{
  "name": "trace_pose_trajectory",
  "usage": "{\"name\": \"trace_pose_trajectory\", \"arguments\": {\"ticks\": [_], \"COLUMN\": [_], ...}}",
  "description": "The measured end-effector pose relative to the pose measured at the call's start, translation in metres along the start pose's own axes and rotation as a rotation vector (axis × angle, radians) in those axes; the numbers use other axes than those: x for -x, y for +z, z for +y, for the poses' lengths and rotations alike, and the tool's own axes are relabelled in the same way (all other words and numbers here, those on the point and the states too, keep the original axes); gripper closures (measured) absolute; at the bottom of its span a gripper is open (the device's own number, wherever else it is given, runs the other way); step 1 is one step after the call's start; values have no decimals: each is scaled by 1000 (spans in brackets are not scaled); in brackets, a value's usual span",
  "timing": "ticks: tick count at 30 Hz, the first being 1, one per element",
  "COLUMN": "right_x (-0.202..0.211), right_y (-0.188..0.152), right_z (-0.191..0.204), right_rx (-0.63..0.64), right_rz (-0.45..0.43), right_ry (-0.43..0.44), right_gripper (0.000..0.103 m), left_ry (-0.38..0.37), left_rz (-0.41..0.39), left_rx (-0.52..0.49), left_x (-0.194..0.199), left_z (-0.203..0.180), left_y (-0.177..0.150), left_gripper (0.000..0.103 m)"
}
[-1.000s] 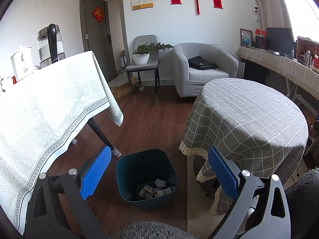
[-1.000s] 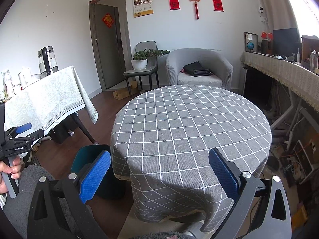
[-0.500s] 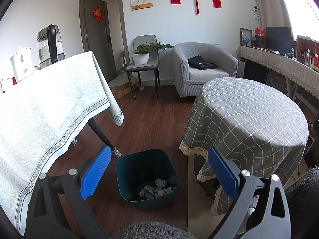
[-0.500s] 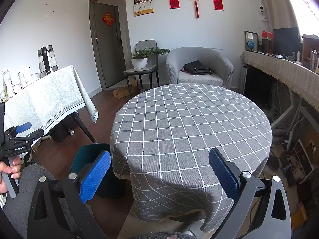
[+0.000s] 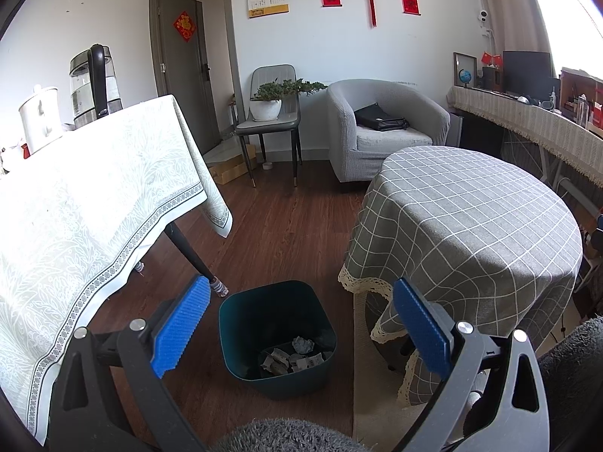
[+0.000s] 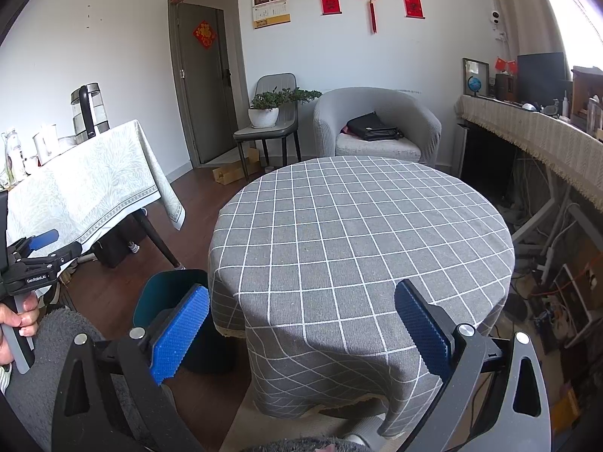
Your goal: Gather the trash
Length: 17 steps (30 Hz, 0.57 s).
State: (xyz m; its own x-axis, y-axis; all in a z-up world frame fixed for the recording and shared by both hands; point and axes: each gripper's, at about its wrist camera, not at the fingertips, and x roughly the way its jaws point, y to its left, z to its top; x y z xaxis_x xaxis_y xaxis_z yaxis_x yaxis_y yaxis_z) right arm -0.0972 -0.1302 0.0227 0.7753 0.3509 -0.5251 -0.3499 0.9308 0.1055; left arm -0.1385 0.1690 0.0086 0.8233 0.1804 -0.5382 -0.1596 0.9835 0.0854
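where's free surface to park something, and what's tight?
Free: whole top of the round checked table, and the wood floor between it and the white-clothed table. Tight: the white table's far end by the kettle; the bin holds paper scraps.

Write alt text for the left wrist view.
An open left gripper hovers above a teal bin holding crumpled paper on a wood floor. A white-clothed table stands left of the bin, a round grey checked table right.
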Motion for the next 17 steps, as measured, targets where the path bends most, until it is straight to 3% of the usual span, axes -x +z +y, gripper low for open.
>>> {"name": "trace_pose_trajectory", "arguments": {"ticks": [17], "right_x": [-3], "right_y": [-1], "right_z": [2], "right_rx": [1], "right_rz": [12], "right_ry": [0], "right_gripper": [3], "left_ry": [-5], "left_rz": [4], "left_rx": [-21], "left_x": [-3], "left_z": [0], "left_y": [-2], "left_gripper": [4]}}
